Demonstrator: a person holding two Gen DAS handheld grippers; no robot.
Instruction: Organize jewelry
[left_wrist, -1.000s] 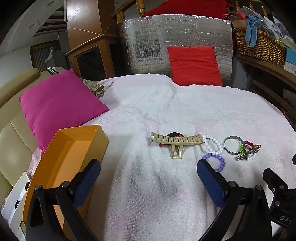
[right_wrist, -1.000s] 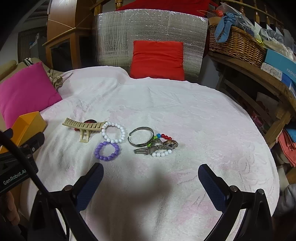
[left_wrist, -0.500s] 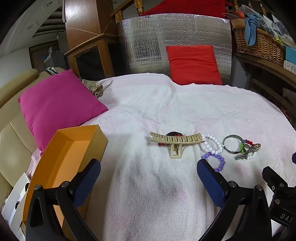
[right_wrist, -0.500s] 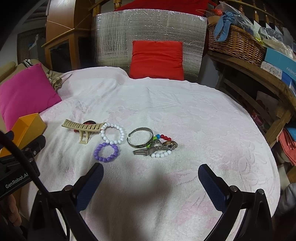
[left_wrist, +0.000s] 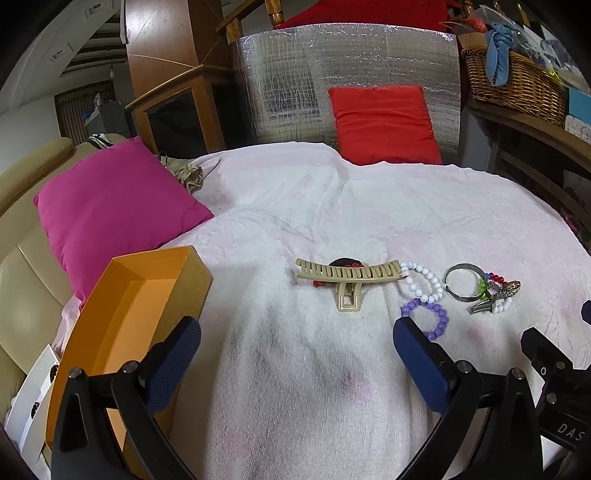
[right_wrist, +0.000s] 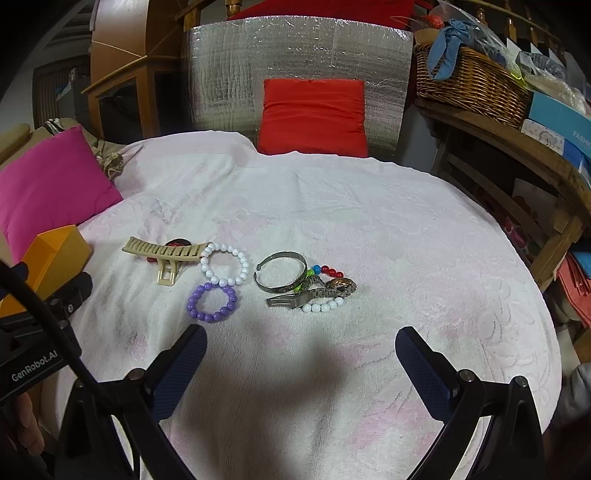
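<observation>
On the pink-white towel lie a beige hair claw (left_wrist: 349, 277) (right_wrist: 166, 254), a white bead bracelet (left_wrist: 421, 278) (right_wrist: 224, 266), a purple bead bracelet (left_wrist: 428, 319) (right_wrist: 211, 302), a metal bangle (left_wrist: 463, 280) (right_wrist: 280, 271) and a wristwatch (right_wrist: 314, 293) over small coloured and white beads. An open orange box (left_wrist: 125, 314) (right_wrist: 55, 254) stands at the left. My left gripper (left_wrist: 295, 365) is open and empty, between box and jewelry. My right gripper (right_wrist: 300, 373) is open and empty, just in front of the watch.
A magenta cushion (left_wrist: 110, 206) lies left behind the box. A red cushion (right_wrist: 314, 114) leans on a silver foil panel at the back. A wooden shelf with a wicker basket (right_wrist: 472, 85) runs along the right. White cards (left_wrist: 33, 402) lie beside the box.
Both grippers have eased slightly back and up; the jewelry sits a little lower in both views. Nothing on the towel has moved.
</observation>
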